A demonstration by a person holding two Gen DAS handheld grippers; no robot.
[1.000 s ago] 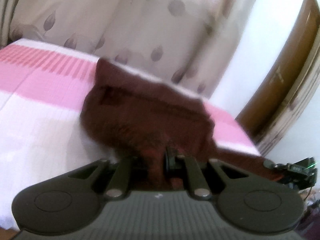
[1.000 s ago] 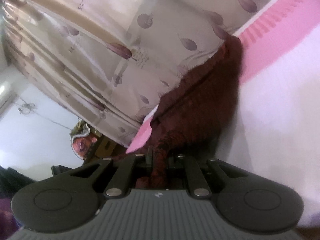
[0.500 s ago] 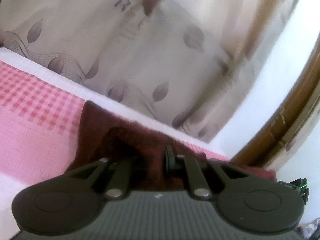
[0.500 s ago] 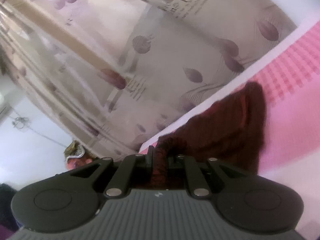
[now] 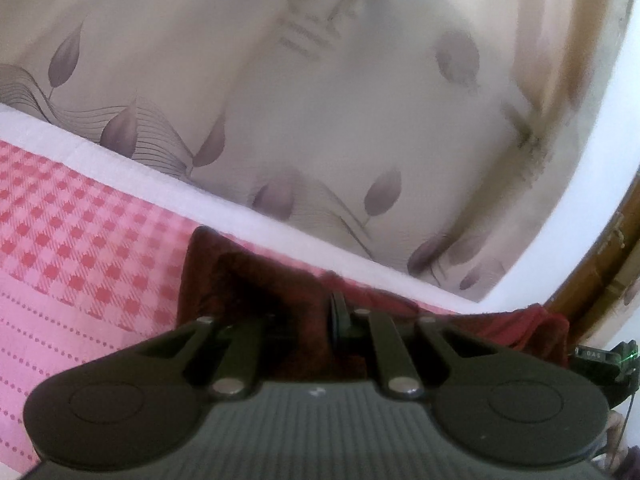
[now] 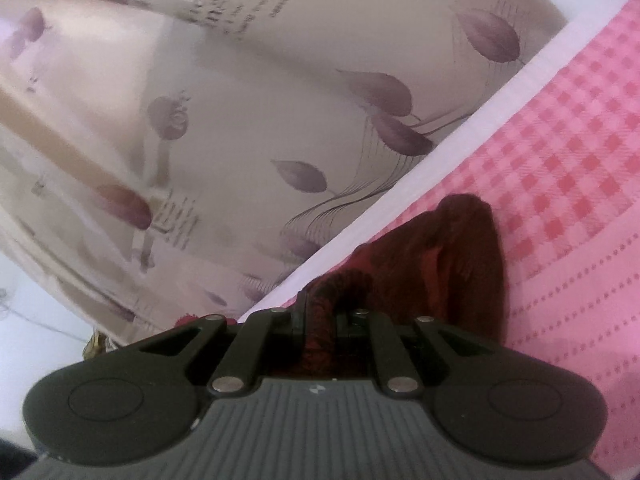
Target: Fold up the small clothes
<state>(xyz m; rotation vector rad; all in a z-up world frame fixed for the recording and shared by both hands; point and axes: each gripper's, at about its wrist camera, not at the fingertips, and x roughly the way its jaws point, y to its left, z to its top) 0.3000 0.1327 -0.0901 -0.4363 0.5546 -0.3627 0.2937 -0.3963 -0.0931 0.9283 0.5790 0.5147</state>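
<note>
Left wrist view: the left gripper (image 5: 320,320) is pinched on a fold of the dark maroon garment (image 5: 256,284), whose cloth bunches between and in front of the jaws. From there the garment spreads toward 10 o'clock, where one corner rises to a point, and toward 3 o'clock, where a reddish edge lies near the bed's far side. It rests on the bedspread (image 5: 80,240), which is pink with a red check band and rows of dots nearer the camera, with a white border (image 5: 132,164) beyond. Behind the bed, at 12 o'clock, hangs a cream curtain (image 5: 280,100) printed with grey-purple leaves. A brown wooden frame (image 5: 600,268) shows at 3 o'clock.

Right wrist view: the right gripper (image 6: 324,320) is clamped on a rolled edge of the same garment, which arches out of the jaws and trails toward 1 o'clock, ending in a rounded lump on the check band. The bedspread fills the frame from 1 to 4 o'clock; the curtain fills it from 9 to 12 o'clock.
</note>
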